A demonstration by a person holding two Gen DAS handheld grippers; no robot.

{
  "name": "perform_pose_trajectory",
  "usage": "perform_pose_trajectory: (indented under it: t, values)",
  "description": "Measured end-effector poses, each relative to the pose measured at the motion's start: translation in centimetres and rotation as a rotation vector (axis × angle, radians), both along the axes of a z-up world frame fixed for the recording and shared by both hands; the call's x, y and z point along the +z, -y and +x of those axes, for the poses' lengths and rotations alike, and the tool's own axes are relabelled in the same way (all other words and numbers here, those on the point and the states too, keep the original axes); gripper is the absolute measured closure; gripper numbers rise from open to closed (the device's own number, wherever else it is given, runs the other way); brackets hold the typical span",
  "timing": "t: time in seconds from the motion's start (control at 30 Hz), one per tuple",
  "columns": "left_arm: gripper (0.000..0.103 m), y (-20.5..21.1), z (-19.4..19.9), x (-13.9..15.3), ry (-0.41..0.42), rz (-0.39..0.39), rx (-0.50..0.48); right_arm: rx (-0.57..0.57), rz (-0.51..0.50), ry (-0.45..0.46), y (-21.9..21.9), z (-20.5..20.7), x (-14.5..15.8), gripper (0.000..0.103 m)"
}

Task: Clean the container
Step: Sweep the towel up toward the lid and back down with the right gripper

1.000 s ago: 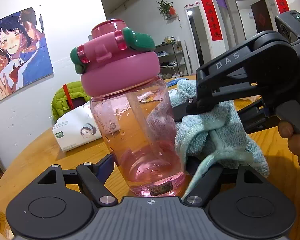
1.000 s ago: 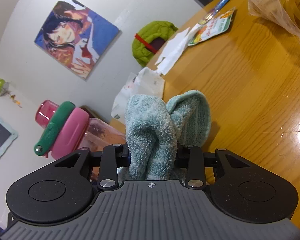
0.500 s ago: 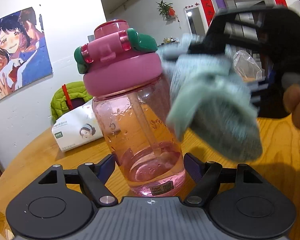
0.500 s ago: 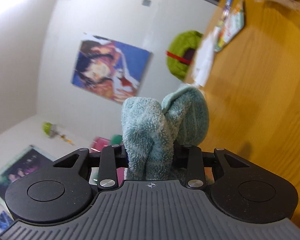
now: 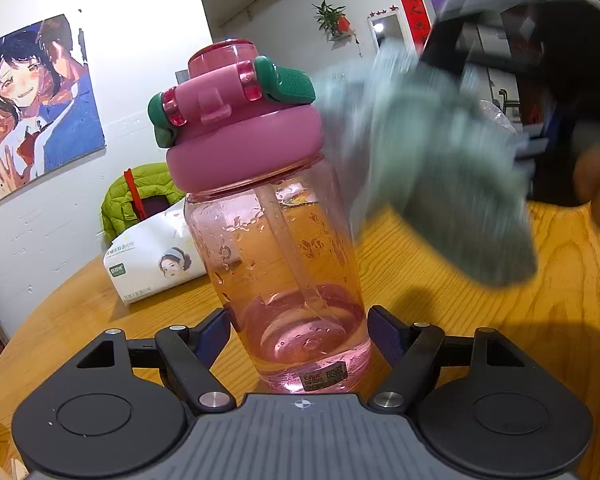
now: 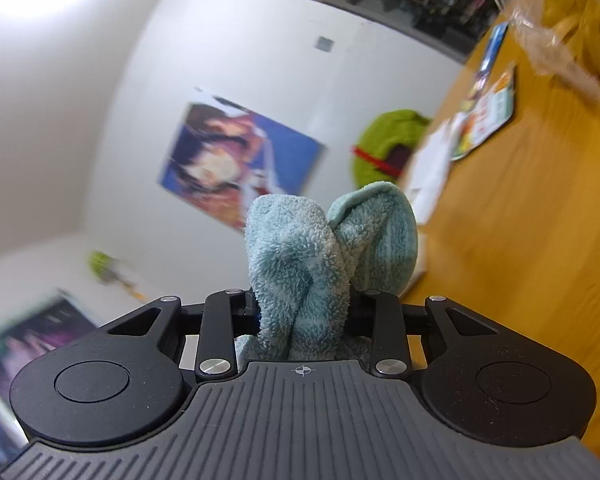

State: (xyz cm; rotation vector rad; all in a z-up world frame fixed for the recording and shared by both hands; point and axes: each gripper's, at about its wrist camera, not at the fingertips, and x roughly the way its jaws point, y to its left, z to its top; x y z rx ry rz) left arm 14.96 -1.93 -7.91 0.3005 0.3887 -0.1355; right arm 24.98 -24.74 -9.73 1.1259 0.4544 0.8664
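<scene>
Fingers of the left gripper (image 5: 300, 330) clamp the base of the pink water bottle (image 5: 276, 248) from both sides, blue pads pressed to the clear wall just above its bottom. That low hold probably serves to pin the bottle upright on the wooden table (image 5: 500, 320) and leave its upper body and pink lid (image 5: 240, 136) free for wiping. The bottle stands close in front of the left camera, an inner straw and droplets showing through its tinted wall.

The right gripper (image 6: 304, 312) is closed on a bunched teal towel (image 6: 328, 256), two folds sticking out past its fingers. In the left view the towel is a blurred mass beside the lid and shoulder of the bottle; the blur hides whether it touches them. Holding the cloth bunched likely gives a thick pad to rub with.

Behind the bottle lies a white tissue pack (image 5: 152, 264), with a green jacket (image 5: 140, 196) over a chair beyond it and an anime poster (image 5: 36, 104) on the wall. The right view shows leaflets (image 6: 484, 120) and a clear plastic bag (image 6: 560, 28) farther along the table, well apart from the bottle. Nothing appears to block the towel's way; the green lid handle (image 5: 288, 84) could snag the cloth.
</scene>
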Motion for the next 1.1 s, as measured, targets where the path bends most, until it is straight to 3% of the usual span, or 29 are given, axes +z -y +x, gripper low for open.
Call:
perform_pose_trajectory:
  t: [0.07, 0.17, 0.27, 0.4, 0.43, 0.57, 0.73, 0.93, 1.1]
  values:
    - [0.03, 0.2, -0.1, 0.0, 0.0, 0.002, -0.001, 0.071, 0.006, -0.098, -1.0, 1.0, -1.3, 0.068]
    - [0.03, 0.2, -0.1, -0.1, -0.002, -0.012, 0.001, 0.039, -0.228, -0.229, -2.2, 1.9, -2.3, 0.068]
    - [0.029, 0.8, -0.3, -0.2, -0.002, 0.015, 0.004, 0.034, -0.37, -0.319, -3.1, 2.7, -3.2, 0.068]
    - [0.028, 0.8, -0.7, 0.0, -0.001, 0.009, 0.011, -0.053, -0.462, -0.2, -3.4, 1.9, -1.4, 0.068]
    - [0.02, 0.8, -0.9, 0.1, 0.004, 0.014, 0.028, -0.086, -0.457, -0.161, -3.1, 1.7, -1.0, 0.068]
    - [0.016, 2.4, -2.5, 0.2, 0.045, 0.078, 0.143, -0.162, -0.394, -0.054, -2.0, 1.9, 0.4, 0.068]
    - [0.017, 4.6, -3.7, -0.2, 0.061, 0.144, 0.065, -0.015, -0.337, -0.058, -3.1, 3.1, 0.4, 0.067]
    - [0.023, 2.6, -2.7, 0.1, 0.063, 0.046, 0.022, 0.041, -0.351, -0.128, -2.5, 1.7, 0.0, 0.067]
    - [0.027, 2.4, -2.7, 0.0, 0.062, 0.036, 0.009, 0.043, -0.41, -0.115, -2.6, 0.9, 0.0, 0.067]
